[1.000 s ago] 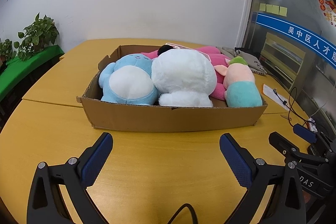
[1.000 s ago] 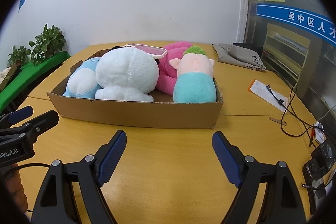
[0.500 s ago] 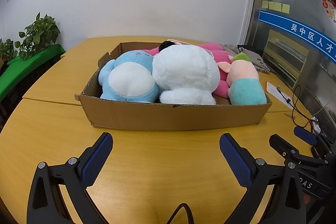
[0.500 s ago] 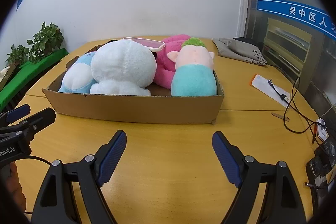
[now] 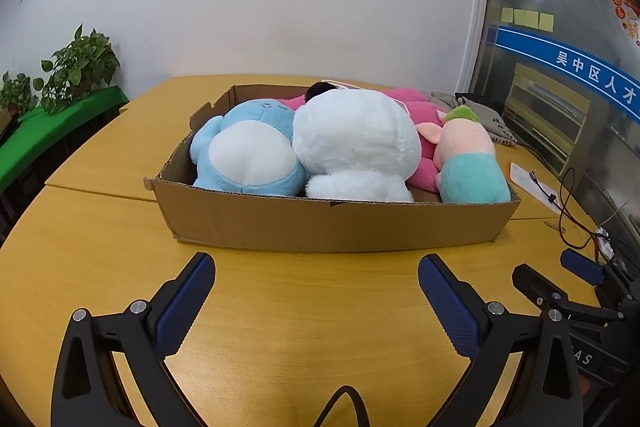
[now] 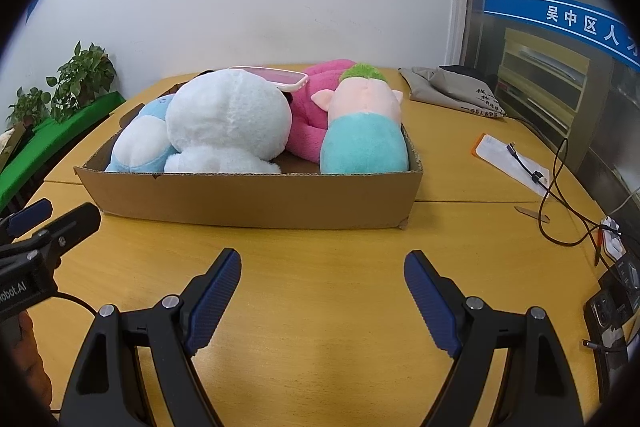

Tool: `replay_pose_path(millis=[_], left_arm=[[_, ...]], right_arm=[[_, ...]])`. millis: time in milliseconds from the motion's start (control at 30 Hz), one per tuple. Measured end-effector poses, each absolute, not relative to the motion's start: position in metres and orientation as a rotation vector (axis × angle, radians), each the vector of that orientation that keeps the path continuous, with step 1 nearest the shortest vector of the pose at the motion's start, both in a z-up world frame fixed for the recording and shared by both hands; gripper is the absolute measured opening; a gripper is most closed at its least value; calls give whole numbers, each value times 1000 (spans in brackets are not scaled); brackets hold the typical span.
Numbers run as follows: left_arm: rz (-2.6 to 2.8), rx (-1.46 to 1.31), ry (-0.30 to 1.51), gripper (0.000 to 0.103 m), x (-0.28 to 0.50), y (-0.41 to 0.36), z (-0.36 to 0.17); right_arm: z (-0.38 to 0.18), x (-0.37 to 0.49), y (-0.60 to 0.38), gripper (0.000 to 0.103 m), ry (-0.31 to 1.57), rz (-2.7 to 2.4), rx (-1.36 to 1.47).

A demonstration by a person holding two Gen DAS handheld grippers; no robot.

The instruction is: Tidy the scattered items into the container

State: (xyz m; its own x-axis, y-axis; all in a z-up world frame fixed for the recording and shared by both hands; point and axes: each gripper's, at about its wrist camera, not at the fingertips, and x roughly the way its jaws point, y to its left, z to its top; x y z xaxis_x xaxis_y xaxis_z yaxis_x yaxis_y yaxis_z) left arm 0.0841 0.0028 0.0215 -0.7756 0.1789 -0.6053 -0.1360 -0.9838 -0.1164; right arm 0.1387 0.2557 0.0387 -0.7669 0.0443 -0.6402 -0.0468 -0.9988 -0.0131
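Note:
A shallow cardboard box [image 5: 332, 225] [image 6: 256, 197] stands on the yellow table. Inside lie a blue plush [image 5: 248, 157] [image 6: 140, 143], a big white plush [image 5: 356, 143] [image 6: 228, 123], a pink plush [image 5: 420, 147] [image 6: 320, 99] and a pig plush in teal [image 5: 468, 163] [image 6: 364, 131]. A pink-framed flat thing [image 6: 276, 75] rests on top of the white plush. My left gripper [image 5: 316, 263] hangs open over bare table in front of the box. My right gripper [image 6: 322, 259] is open too, with nothing between its fingers, and shows at the right edge [image 5: 560, 279] of the left wrist view.
A grey cloth bag [image 6: 452, 87] lies behind the box to the right. A paper sheet [image 6: 508, 159], black cables [image 6: 560, 195] and a power strip [image 6: 612, 299] crowd the table's right side. Potted plants [image 5: 76, 67] on a green ledge stand at the left.
Both views have shifted only slightly relative to the box. Both grippers stay open and the toys have not moved.

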Motion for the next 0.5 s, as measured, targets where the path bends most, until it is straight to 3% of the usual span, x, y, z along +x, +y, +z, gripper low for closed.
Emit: replay_pose_path(millis=[500], left_arm=[[2781,-1050,3,103,99,11,10]], right_arm=[[33,142,242,84,-27,2919,-1055]])
